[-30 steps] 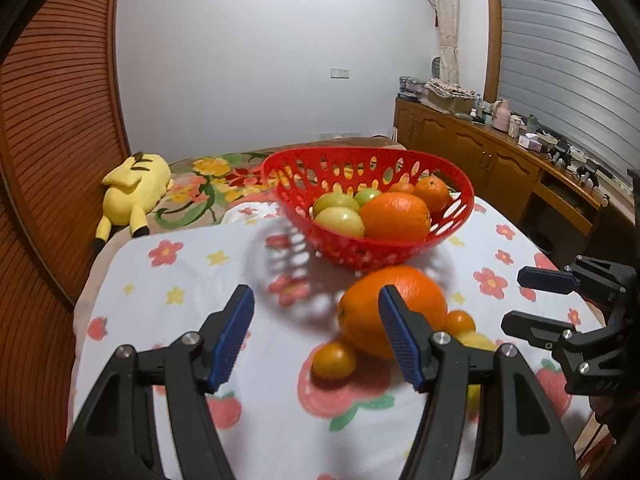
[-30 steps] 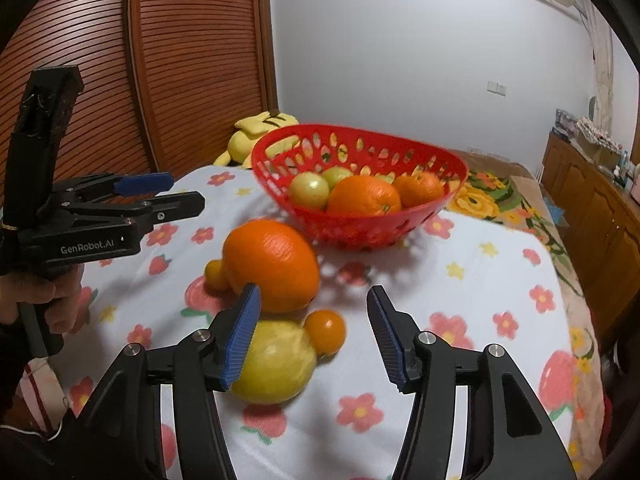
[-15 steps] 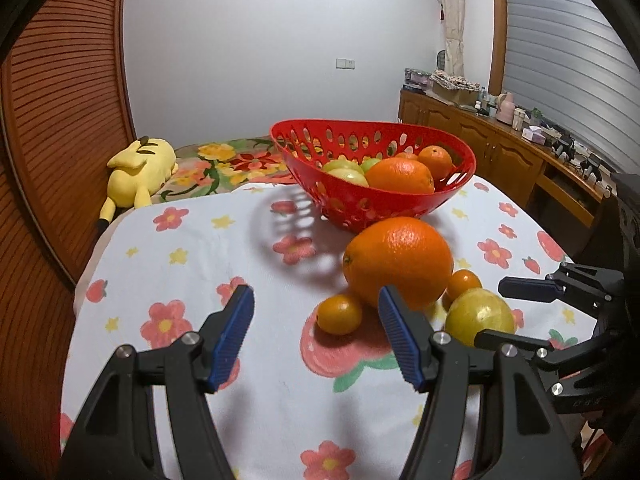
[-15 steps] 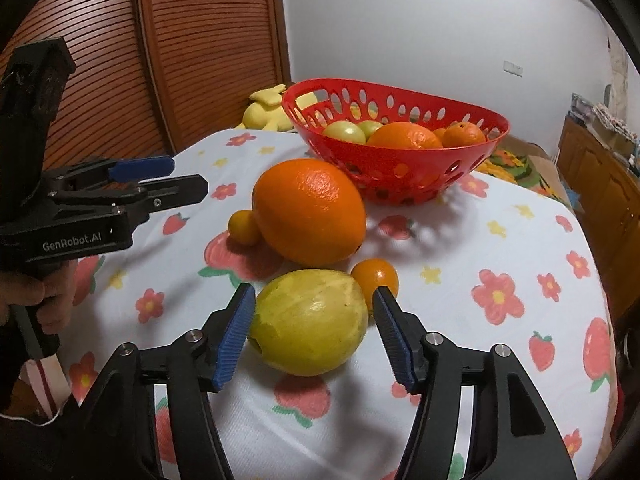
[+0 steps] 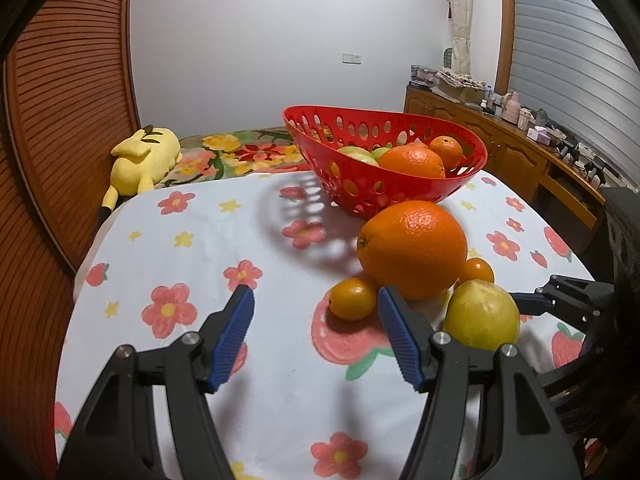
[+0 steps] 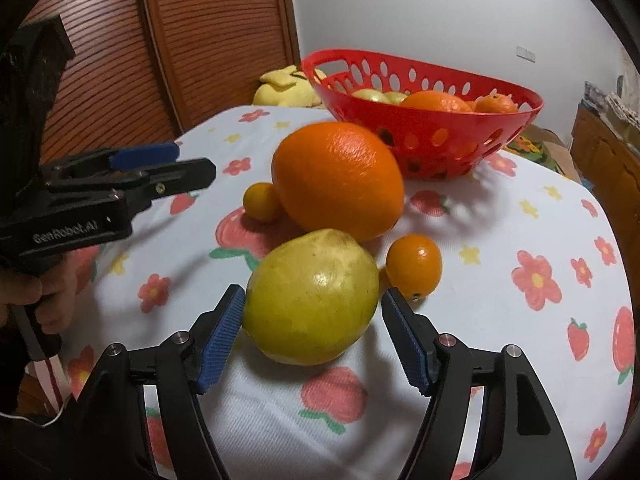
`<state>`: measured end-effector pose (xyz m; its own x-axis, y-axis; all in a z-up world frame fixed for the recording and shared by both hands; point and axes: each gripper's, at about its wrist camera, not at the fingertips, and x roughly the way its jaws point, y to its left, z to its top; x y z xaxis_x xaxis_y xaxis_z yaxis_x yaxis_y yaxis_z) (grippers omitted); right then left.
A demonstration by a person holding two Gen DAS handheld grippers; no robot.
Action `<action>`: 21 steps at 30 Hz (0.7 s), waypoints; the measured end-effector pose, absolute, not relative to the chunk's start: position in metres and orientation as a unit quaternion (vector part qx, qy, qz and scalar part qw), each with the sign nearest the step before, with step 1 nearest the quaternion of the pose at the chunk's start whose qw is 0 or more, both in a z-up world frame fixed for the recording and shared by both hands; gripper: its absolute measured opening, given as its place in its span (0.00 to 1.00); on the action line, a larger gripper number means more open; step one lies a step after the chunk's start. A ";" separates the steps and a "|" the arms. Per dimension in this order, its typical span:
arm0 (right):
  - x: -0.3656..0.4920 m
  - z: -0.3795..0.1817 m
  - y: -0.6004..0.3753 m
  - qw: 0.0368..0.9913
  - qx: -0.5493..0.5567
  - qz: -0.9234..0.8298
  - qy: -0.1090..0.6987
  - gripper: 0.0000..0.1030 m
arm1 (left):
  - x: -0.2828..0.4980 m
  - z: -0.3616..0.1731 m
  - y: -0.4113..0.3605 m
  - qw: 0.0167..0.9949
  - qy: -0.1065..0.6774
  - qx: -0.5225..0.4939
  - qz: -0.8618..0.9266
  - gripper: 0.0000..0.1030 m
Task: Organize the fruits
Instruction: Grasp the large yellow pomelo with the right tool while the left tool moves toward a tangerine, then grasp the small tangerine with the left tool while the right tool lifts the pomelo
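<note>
As its jaws were opening to straddle the yellow-green fruit (image 6: 311,298) on the desk (image 6: 500,232) (pads not yet pressing), the right gripper (image 6: 312,334) lined up a grasp; the left gripper (image 5: 316,330) hung apart, empty, near the red basket (image 5: 400,188).

Two low, close wrist views, both toward the red basket (image 5: 384,192) (image 6: 424,148).

1. A yellow-green lemon-like fruit (image 6: 312,298) is lying on its side at the near end of the flowered cloth.
2. A large orange (image 6: 338,186) is sitting just behind it.
3. Two small oranges (image 6: 414,266) are flanking them.
4. A red perforated basket (image 6: 424,136) is standing beyond, holding oranges and pale green fruits.
</note>
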<state>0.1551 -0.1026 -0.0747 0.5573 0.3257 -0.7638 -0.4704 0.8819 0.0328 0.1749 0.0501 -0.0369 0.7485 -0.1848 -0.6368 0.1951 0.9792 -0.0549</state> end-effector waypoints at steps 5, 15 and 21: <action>0.162 -0.081 -0.104 0.874 -0.079 0.222 0.425 0.70 | 0.175 -0.038 0.050 0.935 0.340 0.008 -0.101 0.63; 0.158 -0.079 -0.111 0.876 -0.076 0.225 0.419 0.67 | 0.189 -0.049 0.036 0.923 0.365 0.028 -0.115 0.62; 0.149 -0.072 -0.123 0.881 -0.072 0.222 0.411 0.67 | 0.201 -0.056 0.033 0.914 0.385 0.028 -0.123 0.59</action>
<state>0.1493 -0.1228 -0.0720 0.5642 0.3315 -0.7562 -0.4496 0.8915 0.0553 0.2007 0.0327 -0.0559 0.6728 -0.2033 -0.7113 0.2470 0.9680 -0.0430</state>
